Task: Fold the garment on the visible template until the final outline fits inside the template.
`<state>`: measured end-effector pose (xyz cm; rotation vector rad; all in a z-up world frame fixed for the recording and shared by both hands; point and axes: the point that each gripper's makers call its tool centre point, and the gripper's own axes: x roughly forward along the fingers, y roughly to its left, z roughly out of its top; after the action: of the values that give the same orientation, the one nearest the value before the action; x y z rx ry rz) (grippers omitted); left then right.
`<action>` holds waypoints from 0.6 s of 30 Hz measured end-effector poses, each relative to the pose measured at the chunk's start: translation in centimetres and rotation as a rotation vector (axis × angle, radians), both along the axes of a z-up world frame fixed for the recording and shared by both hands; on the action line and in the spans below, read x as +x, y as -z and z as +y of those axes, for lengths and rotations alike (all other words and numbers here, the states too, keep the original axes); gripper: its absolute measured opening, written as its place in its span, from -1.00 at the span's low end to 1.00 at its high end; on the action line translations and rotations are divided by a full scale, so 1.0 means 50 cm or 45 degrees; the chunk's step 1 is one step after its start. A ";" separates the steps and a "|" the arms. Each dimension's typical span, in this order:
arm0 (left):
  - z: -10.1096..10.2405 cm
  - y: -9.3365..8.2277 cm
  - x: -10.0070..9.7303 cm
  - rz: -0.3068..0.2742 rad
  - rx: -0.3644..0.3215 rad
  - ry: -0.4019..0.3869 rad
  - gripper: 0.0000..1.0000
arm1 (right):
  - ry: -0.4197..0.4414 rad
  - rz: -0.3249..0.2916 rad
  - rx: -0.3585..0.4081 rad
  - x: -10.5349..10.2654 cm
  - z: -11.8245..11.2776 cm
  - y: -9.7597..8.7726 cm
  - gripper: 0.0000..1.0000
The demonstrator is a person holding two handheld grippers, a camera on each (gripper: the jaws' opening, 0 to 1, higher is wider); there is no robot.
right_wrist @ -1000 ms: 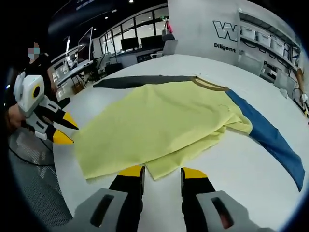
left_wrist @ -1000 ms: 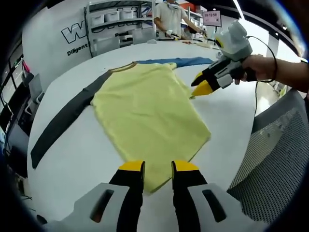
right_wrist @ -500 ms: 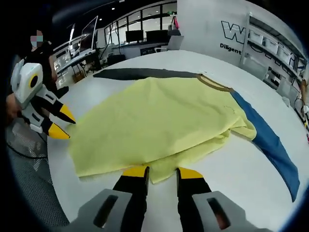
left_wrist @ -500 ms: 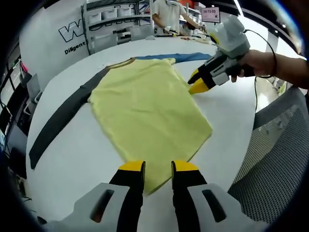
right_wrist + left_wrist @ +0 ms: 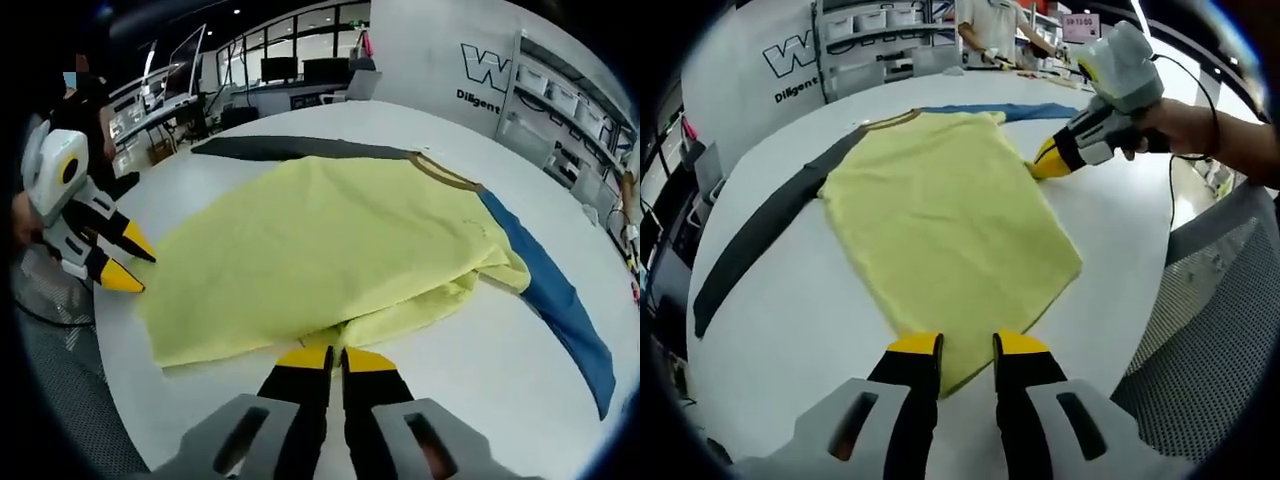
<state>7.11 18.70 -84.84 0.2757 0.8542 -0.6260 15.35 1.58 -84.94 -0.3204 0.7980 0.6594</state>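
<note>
So your counter (image 5: 790,310) is a broad white round top, and the garment (image 5: 940,220) lies spread across the middle of both views: a yellow body, with a dark grey sleeve (image 5: 760,245) running to the left of the left gripper view and a blue sleeve (image 5: 560,310) trailing to the lower right of the right gripper view. No template outline can be made out on the white surface. You look to be at the start of a fold, taking hold of the body's edges. Your right claw (image 5: 335,357) is pinched together on the yellow hem at the bottom centre of its view, apparently gripping the fabric. Your left claw (image 5: 968,345) is parted, its yellow tips straddling the hem corner at the bottom of its view, not yet clamped. Next, close the left on that corner, then lift both edges together and carry them over evenly.
</note>
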 end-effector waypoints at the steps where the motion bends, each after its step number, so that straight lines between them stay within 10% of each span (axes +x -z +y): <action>1: 0.000 0.000 0.002 -0.003 -0.008 -0.006 -0.69 | 0.010 0.002 0.007 0.000 -0.003 -0.003 -1.00; 18: -0.007 0.000 0.006 -0.008 -0.039 -0.021 -0.99 | 0.079 0.024 0.058 -0.009 -0.030 -0.035 -1.00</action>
<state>7.39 18.33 -84.84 0.2428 0.8396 -0.6222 14.91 0.08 -83.18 -0.2474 0.8067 0.6221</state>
